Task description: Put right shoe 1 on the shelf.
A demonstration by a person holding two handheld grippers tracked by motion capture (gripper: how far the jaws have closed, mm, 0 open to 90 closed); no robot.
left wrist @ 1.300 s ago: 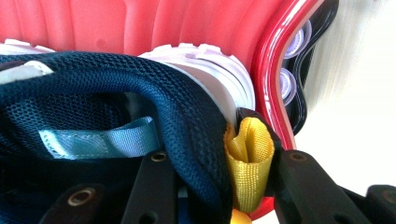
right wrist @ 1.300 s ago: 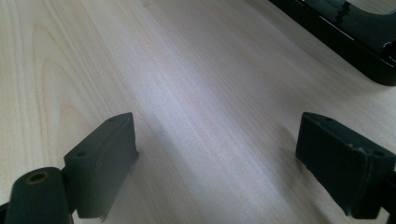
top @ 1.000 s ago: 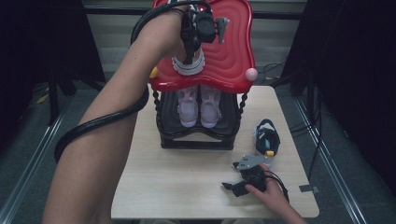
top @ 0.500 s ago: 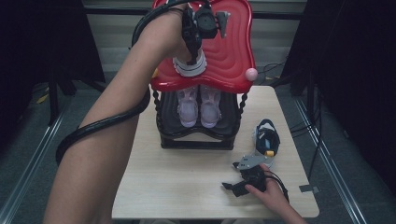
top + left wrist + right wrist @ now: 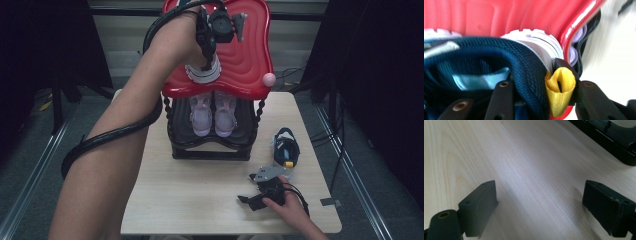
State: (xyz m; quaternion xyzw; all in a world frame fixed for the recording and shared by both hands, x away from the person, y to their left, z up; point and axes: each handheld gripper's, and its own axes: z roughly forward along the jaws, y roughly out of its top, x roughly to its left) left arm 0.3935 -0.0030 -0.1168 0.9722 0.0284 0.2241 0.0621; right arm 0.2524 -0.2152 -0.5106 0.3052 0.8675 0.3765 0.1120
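Little has shifted since the earlier frames: the left hand point(image 5: 172, 42) has drawn the left gripper point(image 5: 206, 59) slightly nearer along the top of the red shelf point(image 5: 245, 60), and its jaws, which have just been closing again after a brief widening, pinch the heel of the navy shoe point(image 5: 499, 57) beside its yellow pull loop point(image 5: 560, 87); that shoe's white sole point(image 5: 204, 74) rests on the shelf's ribbed red top near its front left edge. To set it down well, I judge the shoe should be pushed a touch farther back from that edge and laid flat on its sole before the jaws spread, then the gripper lifted straight off so the loop does not snag; the curved rim is close, and a tilted shoe could slide off. On the tier below the red top stands a pair of pale pink shoes point(image 5: 214, 114); to the right of the shelf, on the light wood table point(image 5: 190, 200), lies the matching navy shoe point(image 5: 286, 150), and nearer the person the right gripper point(image 5: 252, 199) rests with its jaws spread wide over bare wood. Around the shelf the room is dark, with black drapes on both sides, grey floor and loose cables behind.
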